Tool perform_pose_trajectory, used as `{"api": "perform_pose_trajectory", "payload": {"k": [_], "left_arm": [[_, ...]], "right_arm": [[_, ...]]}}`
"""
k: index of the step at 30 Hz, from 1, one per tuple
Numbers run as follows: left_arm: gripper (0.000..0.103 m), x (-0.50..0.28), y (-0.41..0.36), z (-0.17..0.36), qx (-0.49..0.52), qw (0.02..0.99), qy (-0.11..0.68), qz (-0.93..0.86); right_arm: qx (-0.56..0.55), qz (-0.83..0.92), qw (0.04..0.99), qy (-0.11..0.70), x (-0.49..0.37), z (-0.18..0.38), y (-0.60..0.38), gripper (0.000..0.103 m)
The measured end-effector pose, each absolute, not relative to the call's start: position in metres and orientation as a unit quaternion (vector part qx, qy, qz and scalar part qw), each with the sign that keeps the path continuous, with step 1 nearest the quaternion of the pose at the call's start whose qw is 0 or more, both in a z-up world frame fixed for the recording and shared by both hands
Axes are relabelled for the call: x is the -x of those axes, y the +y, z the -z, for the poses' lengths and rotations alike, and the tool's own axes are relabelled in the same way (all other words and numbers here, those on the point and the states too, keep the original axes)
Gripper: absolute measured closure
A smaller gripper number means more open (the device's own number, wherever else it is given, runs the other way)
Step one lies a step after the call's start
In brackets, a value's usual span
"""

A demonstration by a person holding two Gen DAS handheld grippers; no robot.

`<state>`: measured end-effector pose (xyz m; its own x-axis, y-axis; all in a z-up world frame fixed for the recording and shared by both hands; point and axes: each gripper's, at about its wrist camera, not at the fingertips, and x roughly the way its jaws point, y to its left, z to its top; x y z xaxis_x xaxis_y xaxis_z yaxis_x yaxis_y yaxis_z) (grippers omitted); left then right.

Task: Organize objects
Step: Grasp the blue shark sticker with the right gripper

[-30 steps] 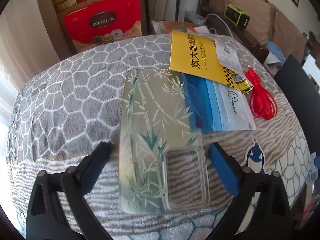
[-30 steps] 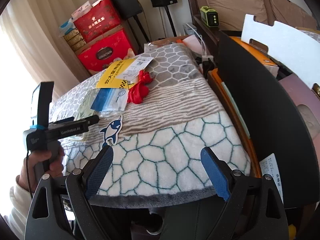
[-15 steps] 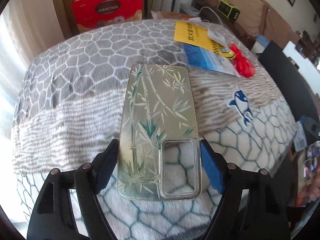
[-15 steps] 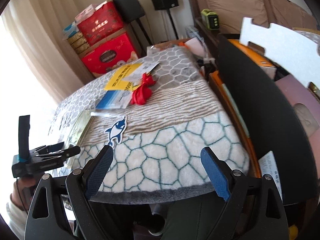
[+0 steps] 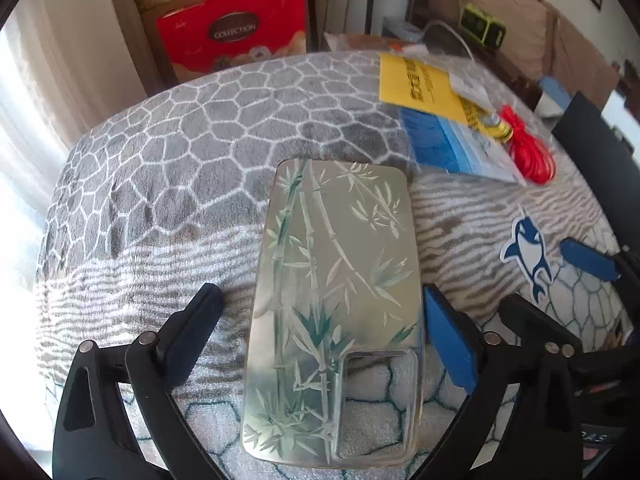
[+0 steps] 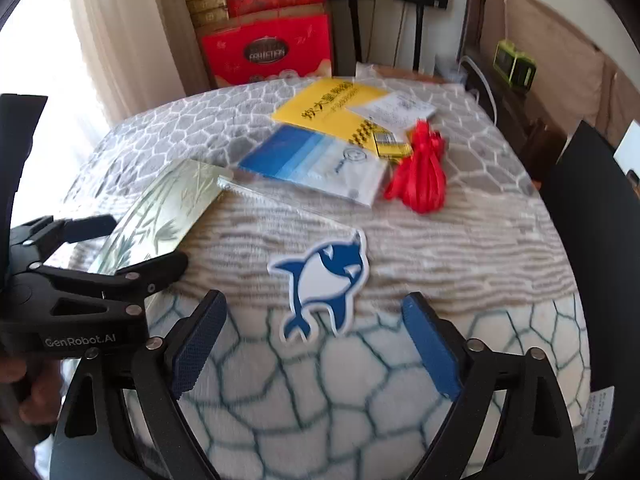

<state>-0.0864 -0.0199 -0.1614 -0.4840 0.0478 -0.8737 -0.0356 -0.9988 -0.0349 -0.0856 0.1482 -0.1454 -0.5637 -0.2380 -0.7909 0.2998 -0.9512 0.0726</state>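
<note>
A clear phone case (image 5: 336,300) printed with green bamboo lies flat on the patterned blanket (image 5: 192,148). It sits between the jaws of my left gripper (image 5: 320,300), which are opening. The left finger stands well off the case and the right pad sits at its edge. The right wrist view shows the same case (image 6: 168,208) with the left gripper (image 6: 140,240) around it. My right gripper (image 6: 314,304) is open and empty, low over the blanket just short of a blue-and-white shark sticker (image 6: 324,280).
Farther back lie a blue face-mask pack (image 6: 316,164), a yellow envelope (image 6: 332,104) and a red cord bundle (image 6: 420,172). Red gift boxes (image 6: 268,52) stand behind the blanket. A dark panel (image 6: 592,200) rises along the right side. A hand (image 6: 24,392) holds the left gripper.
The left gripper closed on the phone case, drew it away from the mask pack toward the near end of the blanket, then spread its jaws. The right gripper swung in over the shark sticker.
</note>
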Motion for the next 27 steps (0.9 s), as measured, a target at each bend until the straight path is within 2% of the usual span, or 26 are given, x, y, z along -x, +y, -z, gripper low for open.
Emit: {"api": "perform_pose_trajectory", "payload": {"k": [3, 6, 8, 9, 10, 12, 15, 19, 27], "left_arm": [[0.026, 0.082, -0.026, 0.157, 0.499, 0.025, -0.007, -0.866], [0.027, 0.08, -0.036, 0.155, 0.501, 0.035, -0.021, -0.865], [0.027, 0.079, -0.04, 0.153, 0.502, 0.04, -0.03, -0.864], [0.027, 0.078, -0.044, 0.151, 0.501, 0.043, -0.04, -0.864], [0.027, 0.078, -0.046, 0.151, 0.501, 0.046, -0.047, -0.863], [0.027, 0.078, -0.05, 0.15, 0.501, 0.052, -0.061, -0.862], [0.027, 0.079, -0.056, 0.148, 0.501, 0.055, -0.079, -0.86], [0.027, 0.073, -0.064, 0.146, 0.497, 0.056, -0.088, -0.861], [0.027, 0.064, -0.071, 0.134, 0.483, 0.056, -0.099, -0.868]], "right_arm": [[-0.421, 0.895, 0.137, 0.052, 0.084, 0.151, 0.144, 0.009], [-0.396, 0.905, 0.137, 0.068, 0.076, 0.154, 0.141, 0.013], [-0.384, 0.91, 0.142, 0.069, 0.074, 0.155, 0.142, 0.019], [-0.378, 0.911, 0.147, 0.072, 0.072, 0.155, 0.141, 0.03], [-0.372, 0.911, 0.16, 0.08, 0.069, 0.153, 0.139, 0.049], [-0.369, 0.908, 0.175, 0.092, 0.066, 0.151, 0.135, 0.071], [-0.366, 0.905, 0.192, 0.103, 0.06, 0.15, 0.138, 0.071], [-0.368, 0.904, 0.21, 0.058, 0.049, 0.147, 0.158, 0.071], [-0.344, 0.92, 0.185, 0.037, 0.034, 0.13, 0.181, 0.071]]}}
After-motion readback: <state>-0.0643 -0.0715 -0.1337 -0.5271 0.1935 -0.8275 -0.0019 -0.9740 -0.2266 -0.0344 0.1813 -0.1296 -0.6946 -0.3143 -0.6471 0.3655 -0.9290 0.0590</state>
